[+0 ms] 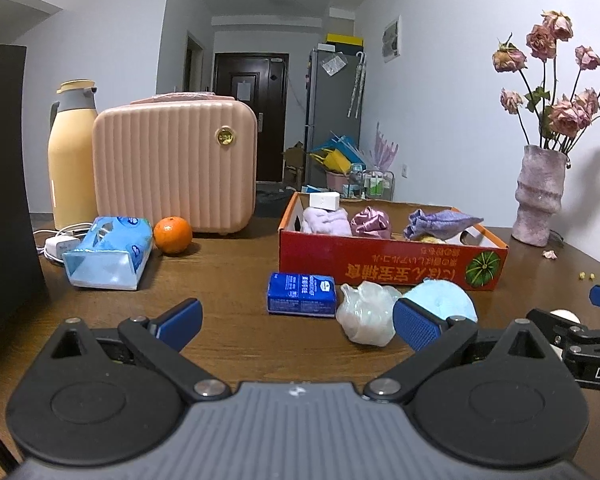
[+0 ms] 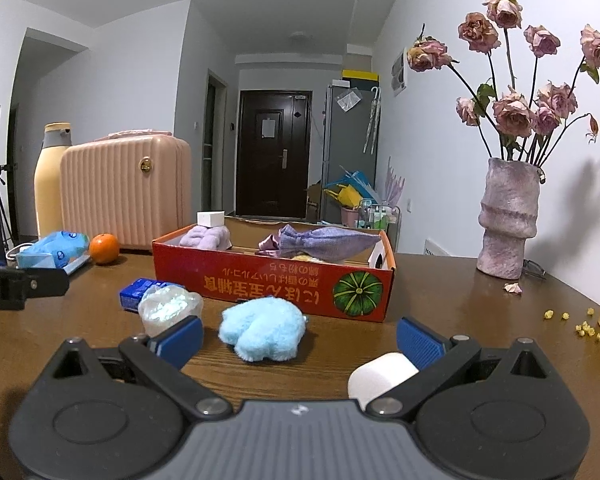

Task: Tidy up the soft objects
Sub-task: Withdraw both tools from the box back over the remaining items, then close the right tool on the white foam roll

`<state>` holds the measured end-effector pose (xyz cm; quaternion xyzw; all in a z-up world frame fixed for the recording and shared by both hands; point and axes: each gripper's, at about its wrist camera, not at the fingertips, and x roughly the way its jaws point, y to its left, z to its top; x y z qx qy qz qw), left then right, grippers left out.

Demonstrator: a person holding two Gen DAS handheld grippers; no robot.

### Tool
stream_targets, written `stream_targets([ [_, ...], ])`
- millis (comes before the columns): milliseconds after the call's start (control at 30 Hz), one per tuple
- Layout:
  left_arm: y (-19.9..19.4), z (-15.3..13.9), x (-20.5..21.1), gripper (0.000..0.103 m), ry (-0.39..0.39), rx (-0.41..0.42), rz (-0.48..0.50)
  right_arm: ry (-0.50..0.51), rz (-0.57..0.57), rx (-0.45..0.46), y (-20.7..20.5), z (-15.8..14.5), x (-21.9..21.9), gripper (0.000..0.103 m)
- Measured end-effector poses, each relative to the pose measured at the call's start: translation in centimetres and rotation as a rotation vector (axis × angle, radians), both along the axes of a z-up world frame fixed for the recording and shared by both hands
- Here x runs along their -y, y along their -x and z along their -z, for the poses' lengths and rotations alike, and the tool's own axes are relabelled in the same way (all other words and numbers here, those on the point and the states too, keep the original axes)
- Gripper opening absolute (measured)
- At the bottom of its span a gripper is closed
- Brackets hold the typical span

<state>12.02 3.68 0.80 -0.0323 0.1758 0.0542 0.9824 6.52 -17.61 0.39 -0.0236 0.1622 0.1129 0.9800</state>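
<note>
- Right gripper (image 2: 298, 338): fingers spread, empty; blue plush (image 2: 262, 330) lies directly ahead between them, nearer this hand.
- Left gripper (image 1: 298, 322): spread, empty; red box (image 1: 388, 264) beyond.

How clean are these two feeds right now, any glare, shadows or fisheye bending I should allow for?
Left wrist view: sharp, evenly lit; dark vignette at the top corners; walls bow outward; the vase throws a soft shadow on the wall. Right wrist view: same barrel distortion; mild ceiling-light sheen on the table beside the red box; blue fluffy cloth crisp, no motion blur.
</note>
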Motion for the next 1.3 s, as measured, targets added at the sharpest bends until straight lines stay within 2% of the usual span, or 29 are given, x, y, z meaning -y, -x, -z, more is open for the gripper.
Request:
stream_targets([
  [267,-0.5,0.7,0.6,0.103,0.002,-0.035,0.030,0.005,0.023,-0.029,-0.1,0.3,0.1,0.103],
  [600,-0.7,1.5,1.4,0.103,-0.005,-0.061,0.069,-0.068,0.123,-0.106,-1.4,0.9,2.8,0.103],
  [800,-0.8,1.7,1.7,0.103,-0.006,-0.074,0.085,-0.017,0.144,-0.151,-2.9,1.7,3.7,0.103],
  [967,-0.7,1.8,1.7,0.103,-0.003,-0.074,0.092,0.001,0.127,-0.226,-4.6,2.8,4.3,0.096],
  [1067,-0.8,1.8,1.7,0.103,-0.001,-0.076,0.096,-0.010,0.118,-0.269,-5.2,3.4,4.5,0.089],
  [1133,-0.8,1.8,1.7,0.103,0.000,-0.078,0.097,-0.014,0.108,-0.289,-5.4,3.6,4.5,0.079],
  [1167,-0.8,1.8,1.7,0.103,0.000,-0.079,0.098,-0.012,0.103,-0.293,-5.4,3.7,4.4,0.077],
  [1267,-0.8,1.8,1.8,0.103,0.002,-0.078,0.102,-0.005,0.090,-0.304,-5.5,3.8,4.2,0.053],
  [1300,-0.8,1.8,1.8,0.103,0.001,-0.078,0.102,-0.008,0.085,-0.310,-5.5,3.9,4.2,0.040],
])
